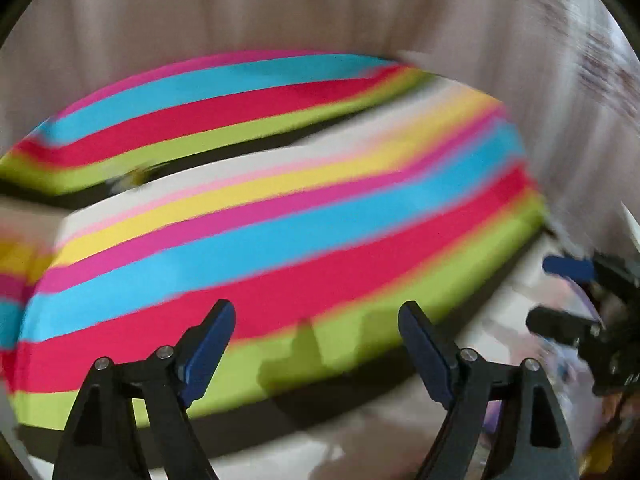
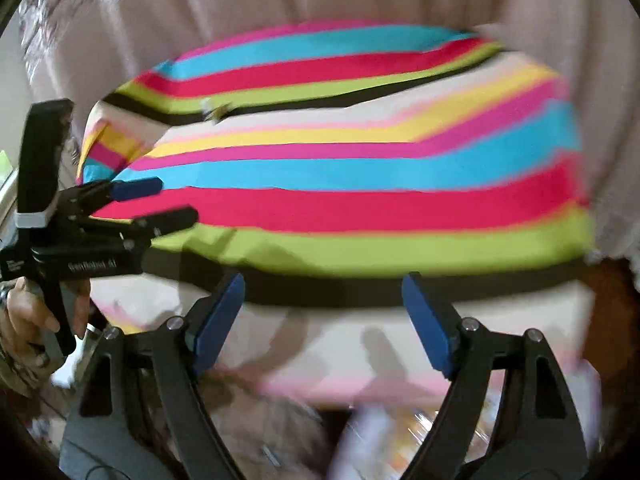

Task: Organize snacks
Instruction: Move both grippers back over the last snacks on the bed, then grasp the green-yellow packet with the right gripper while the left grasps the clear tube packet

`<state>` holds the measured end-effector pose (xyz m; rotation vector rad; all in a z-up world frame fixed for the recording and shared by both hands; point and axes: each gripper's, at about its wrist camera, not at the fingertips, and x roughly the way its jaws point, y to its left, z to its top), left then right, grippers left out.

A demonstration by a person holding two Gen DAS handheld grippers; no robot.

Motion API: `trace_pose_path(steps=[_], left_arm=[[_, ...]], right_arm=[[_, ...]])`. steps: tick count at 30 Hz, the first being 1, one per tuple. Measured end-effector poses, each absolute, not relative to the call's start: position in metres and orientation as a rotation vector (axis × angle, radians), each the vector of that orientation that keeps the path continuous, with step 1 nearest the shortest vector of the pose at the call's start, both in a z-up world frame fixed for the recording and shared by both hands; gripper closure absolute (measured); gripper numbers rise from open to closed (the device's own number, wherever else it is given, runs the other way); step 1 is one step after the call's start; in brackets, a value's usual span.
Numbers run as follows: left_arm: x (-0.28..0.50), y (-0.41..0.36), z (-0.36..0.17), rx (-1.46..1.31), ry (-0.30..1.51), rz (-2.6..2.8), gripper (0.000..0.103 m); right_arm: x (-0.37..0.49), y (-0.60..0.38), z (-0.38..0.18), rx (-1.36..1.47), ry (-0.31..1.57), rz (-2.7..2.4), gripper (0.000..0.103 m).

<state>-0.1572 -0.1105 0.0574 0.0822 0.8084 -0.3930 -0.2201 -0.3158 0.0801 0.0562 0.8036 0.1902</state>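
Left gripper (image 1: 316, 344): jaws wide apart, holding nothing; faint white lettering on its body, too blurred to read. Striped fabric box (image 2: 360, 200), pink, blue, red and lime bands, lies ahead. Right gripper (image 2: 324, 320): likewise spread, empty. Blurred packets (image 2: 420, 432), possibly snacks, below.

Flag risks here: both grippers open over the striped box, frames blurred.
1. Both views are smeared, so the snacks in the foreground can't be told apart; a grab now could miss.
2. The left gripper and right gripper are close together above the striped box; they could collide.
3. The lid stands open, and a sweep could knock it.
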Motion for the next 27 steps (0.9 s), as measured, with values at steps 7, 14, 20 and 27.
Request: trace_pose_path(steps=[7, 14, 20, 27], left_arm=[[-0.044, 0.048, 0.042, -0.154, 0.885, -0.095, 0.018], [0.027, 0.138, 0.032, -0.448, 0.838, 0.033, 0.018], [0.079, 0.125, 0.033, -0.43, 0.81, 0.005, 0.019], [0.148, 0.099, 0.013, -0.433, 0.837, 0.0, 0.018]], right_arm=[[-0.029, -0.21, 0.052, 0.116, 0.917, 0.343, 0.02], [0.124, -0.107, 0.022, 0.152, 0.921, 0.392, 0.02], [0.206, -0.062, 0.021, 0.071, 0.896, 0.311, 0.034], [0.158, -0.104, 0.029, -0.048, 0.829, 0.336, 0.065]])
